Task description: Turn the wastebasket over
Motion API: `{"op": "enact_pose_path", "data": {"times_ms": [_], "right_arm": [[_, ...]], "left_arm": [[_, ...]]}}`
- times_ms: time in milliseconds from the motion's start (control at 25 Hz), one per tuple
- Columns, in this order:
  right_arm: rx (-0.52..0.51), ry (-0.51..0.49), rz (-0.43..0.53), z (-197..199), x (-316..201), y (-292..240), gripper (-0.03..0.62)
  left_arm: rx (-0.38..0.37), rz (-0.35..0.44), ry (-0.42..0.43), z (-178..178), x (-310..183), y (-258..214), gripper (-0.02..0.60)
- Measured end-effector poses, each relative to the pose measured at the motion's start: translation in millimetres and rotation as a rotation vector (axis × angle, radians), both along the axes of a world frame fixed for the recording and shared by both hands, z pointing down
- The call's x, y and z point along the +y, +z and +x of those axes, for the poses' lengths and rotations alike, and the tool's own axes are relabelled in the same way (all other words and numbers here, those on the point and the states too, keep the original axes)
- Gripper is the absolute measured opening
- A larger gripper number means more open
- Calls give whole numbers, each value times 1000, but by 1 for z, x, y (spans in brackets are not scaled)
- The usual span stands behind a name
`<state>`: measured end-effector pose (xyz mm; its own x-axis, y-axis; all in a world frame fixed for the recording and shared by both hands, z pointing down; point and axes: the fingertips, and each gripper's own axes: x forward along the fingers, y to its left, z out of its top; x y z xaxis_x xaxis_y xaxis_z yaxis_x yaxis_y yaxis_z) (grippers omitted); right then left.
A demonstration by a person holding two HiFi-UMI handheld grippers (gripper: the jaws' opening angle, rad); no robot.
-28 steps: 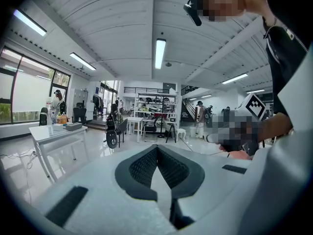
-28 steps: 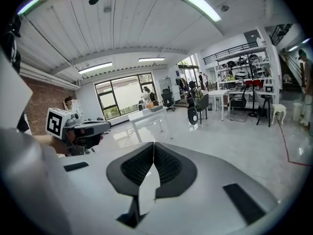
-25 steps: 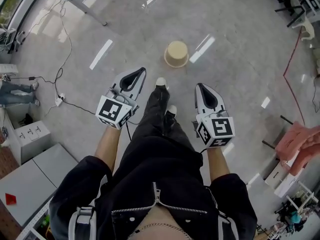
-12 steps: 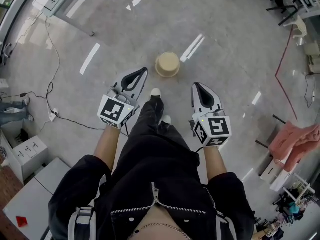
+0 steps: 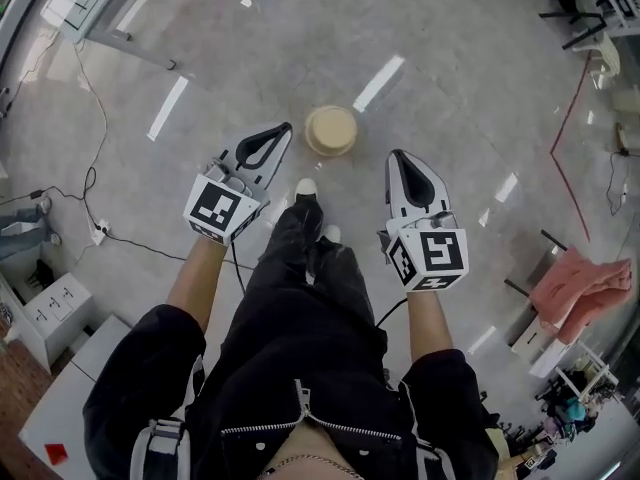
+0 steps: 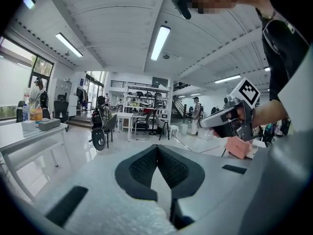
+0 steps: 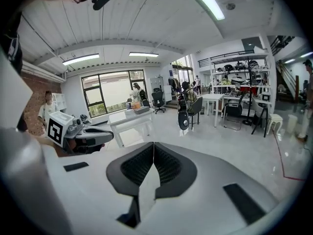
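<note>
A beige wastebasket (image 5: 331,130) stands upside down on the grey floor, its flat base facing up, just ahead of the person's shoes in the head view. My left gripper (image 5: 284,129) is held above the floor to the left of it, jaws shut and empty. My right gripper (image 5: 395,156) is held to the right of it and a little nearer, also shut and empty. Neither gripper touches the basket. In the left gripper view the jaws (image 6: 157,147) meet with nothing between them; the right gripper view shows its jaws (image 7: 153,145) closed the same way. The basket is not in either gripper view.
A black cable (image 5: 95,138) runs over the floor at left toward a socket strip (image 5: 98,233). Table legs (image 5: 130,40) stand at the upper left. A pink cloth (image 5: 580,286) lies on a stand at right. White tables (image 7: 131,121), chairs and people fill the room beyond.
The person has walked forward: the wastebasket has come nearer, from well ahead of the shoes to just before them. Both grippers have advanced with the person and stayed shut.
</note>
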<state>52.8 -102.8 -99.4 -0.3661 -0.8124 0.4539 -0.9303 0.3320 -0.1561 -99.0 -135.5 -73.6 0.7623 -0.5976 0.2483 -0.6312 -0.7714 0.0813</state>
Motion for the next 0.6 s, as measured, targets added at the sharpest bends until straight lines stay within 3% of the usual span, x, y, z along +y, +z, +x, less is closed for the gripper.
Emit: {"op": "enact_pose_path", "data": {"times_ms": [320,600], "right_arm": [[-9,1,-1,16,-35,47,11],[-42,25,-17,37,-37,127,11]], "left_arm": [[-33,19,55,22,-32,44,5],[-55,9,71,44,-40,121,5]]}}
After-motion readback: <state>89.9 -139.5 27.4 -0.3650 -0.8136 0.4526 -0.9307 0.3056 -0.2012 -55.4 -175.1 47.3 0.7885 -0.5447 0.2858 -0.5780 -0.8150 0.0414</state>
